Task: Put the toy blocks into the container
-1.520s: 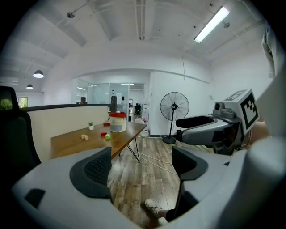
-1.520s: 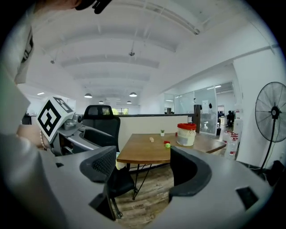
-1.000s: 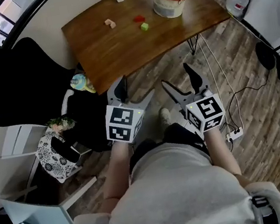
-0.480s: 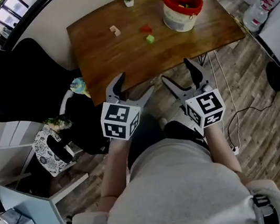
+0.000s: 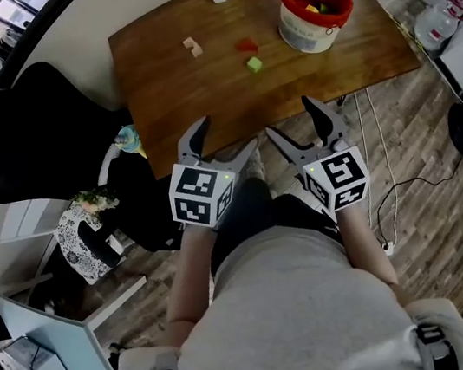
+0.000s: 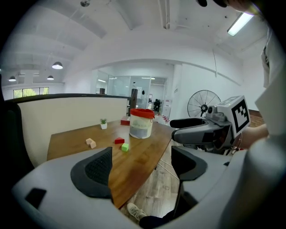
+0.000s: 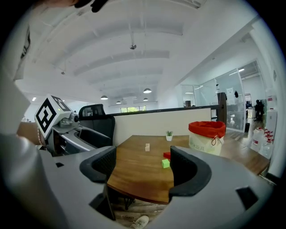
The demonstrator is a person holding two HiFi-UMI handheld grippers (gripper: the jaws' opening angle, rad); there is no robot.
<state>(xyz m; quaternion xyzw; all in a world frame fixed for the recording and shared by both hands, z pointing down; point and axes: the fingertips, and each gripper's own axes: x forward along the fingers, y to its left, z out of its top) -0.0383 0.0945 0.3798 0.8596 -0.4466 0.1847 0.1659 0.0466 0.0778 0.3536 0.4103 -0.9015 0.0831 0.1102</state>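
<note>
Jaws of left gripper (image 5: 225,137) and right gripper (image 5: 292,118) stand apart, empty; small green cube block (image 5: 254,63) lies ahead, past brown wooden table's (image 5: 191,99) near edge, seemingly nearer the right.

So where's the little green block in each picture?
Head view: the green block sits upper middle on the table, below-left of the red-rimmed bucket.
Left gripper view: green block left of centre, below-left of the bucket.
Right gripper view: green block low centre, left of the bucket.
Shared landmark: the bucket.
</note>
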